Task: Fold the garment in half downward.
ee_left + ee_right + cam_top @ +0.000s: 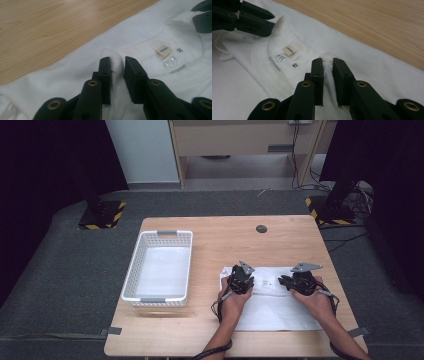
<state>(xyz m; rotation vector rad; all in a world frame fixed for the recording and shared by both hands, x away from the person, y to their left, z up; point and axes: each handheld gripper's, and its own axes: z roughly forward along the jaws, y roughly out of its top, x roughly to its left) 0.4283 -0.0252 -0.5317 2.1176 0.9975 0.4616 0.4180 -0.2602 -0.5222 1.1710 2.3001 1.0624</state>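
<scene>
A white T-shirt (272, 310) lies folded flat on the wooden table (225, 240), collar toward the far side. Inside the collar sits a small beige label (163, 50) (289, 49). My left gripper (241, 281) (117, 62) pinches a raised fold of the shirt's cloth at the left side of the collar, the fabric bunched between its black jaws. To the right of the collar, my right gripper (283, 280) (327, 62) is shut on a similar fold of cloth. Each gripper view shows the other gripper's jaws (202, 17) (269, 21) across the neckline.
A white perforated basket (159, 235) with a white lining stands on the left half of the table. A small dark round disc (261, 228) sits near the far edge. Bare wood lies between the basket and the shirt. Dark floor surrounds the table.
</scene>
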